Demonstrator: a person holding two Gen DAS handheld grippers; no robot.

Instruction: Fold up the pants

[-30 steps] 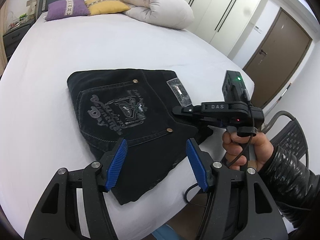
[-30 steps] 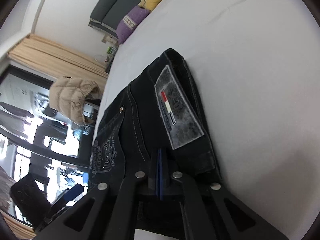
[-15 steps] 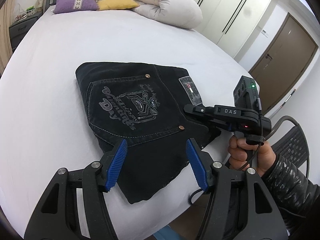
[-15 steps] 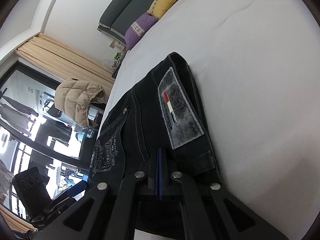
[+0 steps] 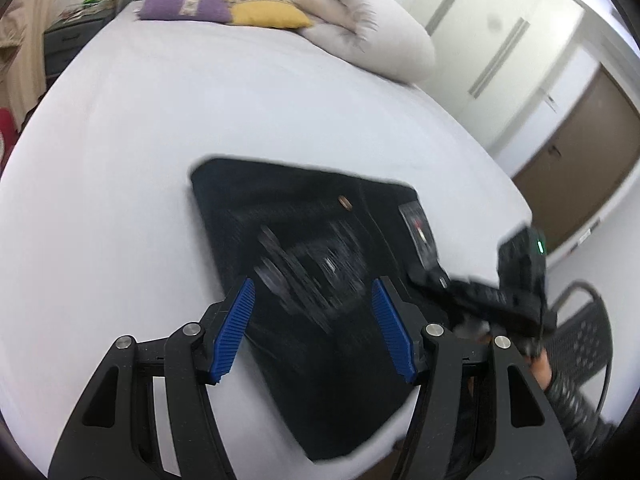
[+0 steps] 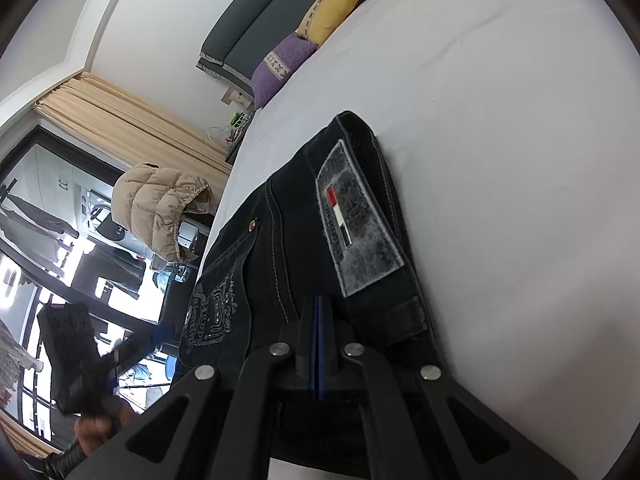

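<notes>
The black pants (image 5: 320, 280) lay folded into a compact block on the white bed (image 5: 160, 160), near the edge closest to me, back pocket embroidery and waistband patch (image 6: 356, 224) facing up. My left gripper (image 5: 312, 332) hung over them with its jaws about half open and nothing between the blue pads (image 5: 234, 332); the near left corner of the fold showed through the gap. Compared with a second before, my left view had swung: the pants sat further right and lower in the picture, the pillows (image 5: 224, 8) and the rolled duvet (image 5: 368, 40) had drifted toward the middle of the top edge, and the whole scene had smeared with motion blur where it had been sharp. The gap between the left jaws looked the same as before. My right gripper (image 6: 319, 344) stayed pressed together, pads meeting with no gap I could see, its tips at the waistband end of the pants just below the patch; whether any cloth was caught between the pads I could not tell. From the right view the pants had hardly shifted, though the picture had tilted a little, showing more of the headboard (image 6: 256, 28) and curtain (image 6: 132, 116). My left hand (image 6: 96, 428) and its gripper appeared blurred at the lower left there.
</notes>
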